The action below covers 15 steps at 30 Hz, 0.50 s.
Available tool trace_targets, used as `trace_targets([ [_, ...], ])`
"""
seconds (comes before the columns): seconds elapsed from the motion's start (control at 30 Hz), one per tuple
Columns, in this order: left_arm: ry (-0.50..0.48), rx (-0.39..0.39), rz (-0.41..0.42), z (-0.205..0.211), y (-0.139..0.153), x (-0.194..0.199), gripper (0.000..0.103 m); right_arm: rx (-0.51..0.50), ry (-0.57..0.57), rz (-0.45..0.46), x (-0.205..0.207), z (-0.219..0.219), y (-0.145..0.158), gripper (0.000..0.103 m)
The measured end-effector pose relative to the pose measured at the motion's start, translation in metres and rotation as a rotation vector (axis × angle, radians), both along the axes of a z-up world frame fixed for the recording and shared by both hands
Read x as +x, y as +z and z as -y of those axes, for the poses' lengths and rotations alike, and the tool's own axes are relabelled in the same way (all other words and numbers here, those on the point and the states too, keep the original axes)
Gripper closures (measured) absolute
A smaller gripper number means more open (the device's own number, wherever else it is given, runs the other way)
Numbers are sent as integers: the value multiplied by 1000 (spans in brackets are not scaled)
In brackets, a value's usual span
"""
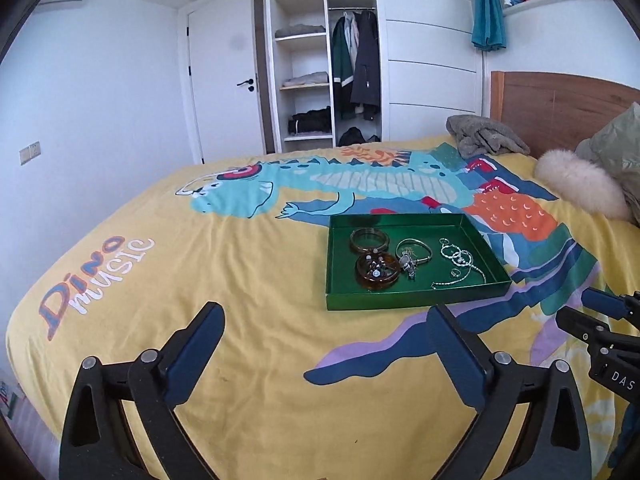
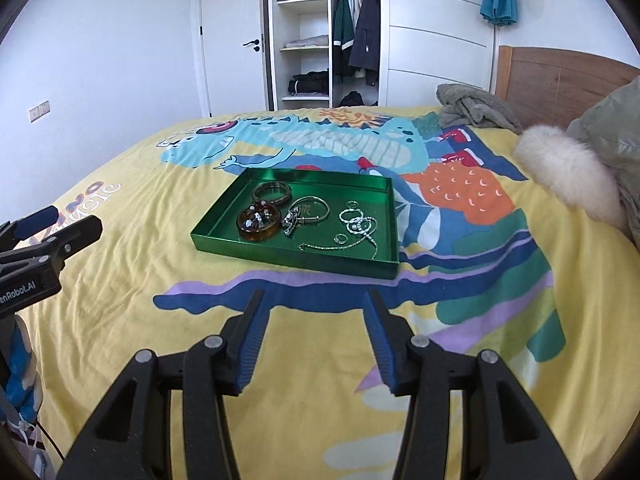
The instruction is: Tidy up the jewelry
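Both grippers, left gripper [image 1: 322,320] and right gripper [image 2: 314,306], had black frames, blue ribbed pads, silver screws and white lettering

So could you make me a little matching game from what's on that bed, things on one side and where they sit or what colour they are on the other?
Things:
1. green tray
2. amber bangle
3. grey blanket
4. silver chain

Descriptions:
A. crumpled near the wooden headboard
B. brownish and see-through, at the tray's left end
C. holds all the jewelry, on the yellow dinosaur bedspread
D. thin and pale, along the tray's near right part

Pairs: 1-C, 2-B, 3-A, 4-D
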<state>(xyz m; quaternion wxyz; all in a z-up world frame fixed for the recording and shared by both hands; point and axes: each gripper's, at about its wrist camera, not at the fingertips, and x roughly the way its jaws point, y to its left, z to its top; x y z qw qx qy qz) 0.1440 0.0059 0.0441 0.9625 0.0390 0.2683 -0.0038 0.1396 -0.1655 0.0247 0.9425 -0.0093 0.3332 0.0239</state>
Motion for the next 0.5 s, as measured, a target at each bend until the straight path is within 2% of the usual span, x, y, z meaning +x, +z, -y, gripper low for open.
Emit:
trace_targets([
  [0.13, -10, 10, 15, 2, 2, -18, 0, -22, 0, 35, -19, -6, 11, 54],
  [0.2, -12, 12, 18, 2, 1, -23, 0, -21, 0, 52, -24, -8, 15, 48],
  [0.5, -20, 15, 10, 2, -4, -40, 0, -18, -23, 74, -44, -7, 16, 36],
])
